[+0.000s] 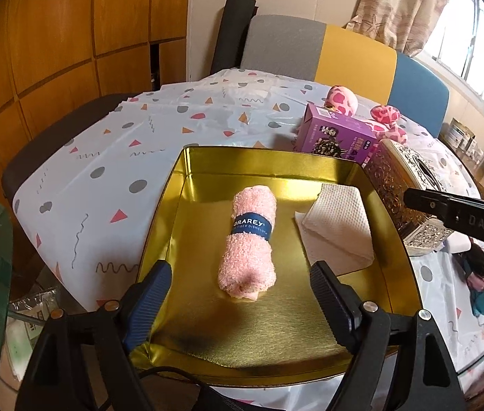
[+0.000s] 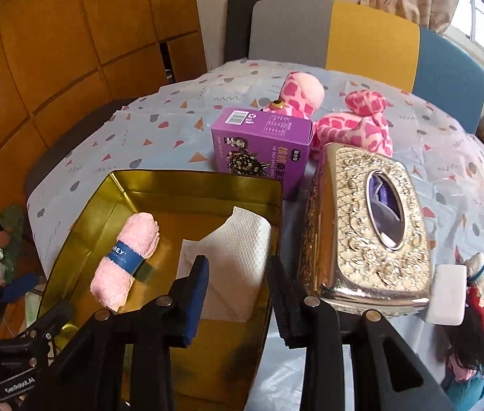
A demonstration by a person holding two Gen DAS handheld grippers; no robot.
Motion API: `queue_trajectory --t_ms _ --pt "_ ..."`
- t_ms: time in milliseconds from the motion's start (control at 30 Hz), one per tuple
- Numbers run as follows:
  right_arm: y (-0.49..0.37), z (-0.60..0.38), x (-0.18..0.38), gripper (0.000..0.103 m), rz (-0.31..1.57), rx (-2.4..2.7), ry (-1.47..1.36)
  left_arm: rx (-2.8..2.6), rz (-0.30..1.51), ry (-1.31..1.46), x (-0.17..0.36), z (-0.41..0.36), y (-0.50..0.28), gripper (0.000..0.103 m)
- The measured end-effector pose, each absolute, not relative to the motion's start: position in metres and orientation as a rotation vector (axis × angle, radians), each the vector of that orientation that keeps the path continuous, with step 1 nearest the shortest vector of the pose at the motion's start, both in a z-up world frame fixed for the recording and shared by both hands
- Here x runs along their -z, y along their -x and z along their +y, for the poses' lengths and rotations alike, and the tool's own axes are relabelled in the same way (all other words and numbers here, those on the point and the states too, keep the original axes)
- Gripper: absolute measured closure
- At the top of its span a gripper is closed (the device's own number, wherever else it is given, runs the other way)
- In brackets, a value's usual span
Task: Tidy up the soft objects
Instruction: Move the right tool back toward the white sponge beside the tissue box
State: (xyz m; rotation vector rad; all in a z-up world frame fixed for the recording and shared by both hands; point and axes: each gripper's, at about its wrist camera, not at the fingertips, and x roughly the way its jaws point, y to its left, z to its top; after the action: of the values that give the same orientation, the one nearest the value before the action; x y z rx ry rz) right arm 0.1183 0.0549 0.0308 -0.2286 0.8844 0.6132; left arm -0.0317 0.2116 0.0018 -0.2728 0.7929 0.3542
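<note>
Gold tin filled most of my left view: an open square tray (image 1: pixel 187 185) sat on the patterned surface (image 1: pixel 112 144), and it already held two soft things, a rolled pink dishcloth (image 1: pixel 247 243) with a blue paper band lying along the middle of the floor, and a folded white cloth (image 1: pixel 339 226) propped against the right wall. My left tongs (image 1: pixel 240 294) hovered over the near end of the tray, spread wide and empty, one finger on either side of the dishcloth's near end without touching it. My right tongs (image 2: pixel 237 294) were also parted and gripping nothing, poised above the tray's right rim next to the white cloth. I judged the sorting to be partway along, with the loose soft items still outside. A pink spotted plush toy (image 2: pixel 351 126) lay on the surface behind a purple carton (image 2: pixel 262 147) and the ornate metal tissue box (image 2: pixel 365 226), well apart from the tray. A small doll (image 2: pixel 474 315) with dark hair lay at the right edge beside a white block (image 2: pixel 447 294) whose material I could not tell. The next move, as I saw it, called for my right tongs to reach past the tissue box to the plush, pinching a bulky part. The tray still had bare floor at the near side to take it.
</note>
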Motion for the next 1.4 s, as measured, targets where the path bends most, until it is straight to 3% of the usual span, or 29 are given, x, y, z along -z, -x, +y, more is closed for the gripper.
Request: queue_trajectory --t_ms 500,633,967,1033,1300,1400 --pt "-0.099 0.012 -0.041 0.062 0.809 -0.561 0.206 -0.323 0.785 0.189 -0.009 0.182 0.03 0.019" --pt "-0.1 -0.007 -0.04 0.049 0.801 -0.544 0.181 -0.299 0.794 0.161 -0.008 0.171 0.027 0.019" --pt "-0.11 -0.061 -0.036 0.046 0.803 -0.451 0.128 -0.223 0.802 0.087 -0.01 0.136 0.019 0.019" --pt "-0.114 -0.074 -0.034 0.036 0.803 -0.428 0.119 -0.201 0.804 0.067 -0.011 0.126 0.016 0.019" --pt "-0.137 -0.144 -0.032 0.023 0.812 -0.279 0.071 -0.088 0.825 -0.008 -0.011 0.087 0.005 0.019" --pt "-0.148 -0.18 -0.029 0.023 0.814 -0.195 0.045 -0.032 0.83 -0.039 -0.01 0.07 0.002 0.009"
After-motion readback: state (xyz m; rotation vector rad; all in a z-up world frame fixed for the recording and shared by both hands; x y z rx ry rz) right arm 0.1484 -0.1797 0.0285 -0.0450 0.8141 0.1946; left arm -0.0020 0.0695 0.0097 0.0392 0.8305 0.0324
